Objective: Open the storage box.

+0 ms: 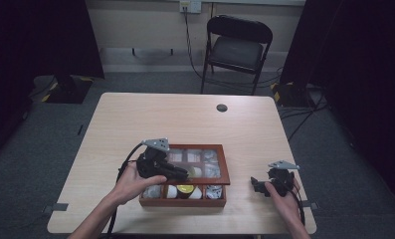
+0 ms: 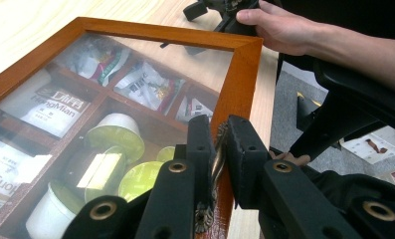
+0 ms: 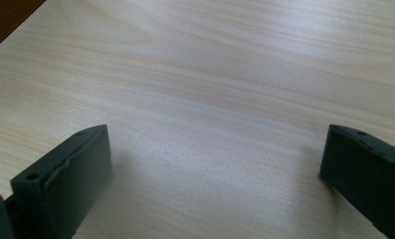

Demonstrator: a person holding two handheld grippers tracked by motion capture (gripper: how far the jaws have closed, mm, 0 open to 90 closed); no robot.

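A wooden box with a glass-paned lid sits at the table's near middle. Through the glass I see tea sachets and small cups with yellow-green tops in compartments. My left gripper reaches over the box from the left, and the lid stands raised above the box's front. In the left gripper view its jaws are shut on the lid's brass handle at the frame's edge. My right gripper rests to the right of the box, open over bare wood, with nothing between its fingers.
The light wooden table has a dark round grommet near its far edge. A black folding chair stands beyond the table. Dark curtains flank the room, and cables lie on the floor at right.
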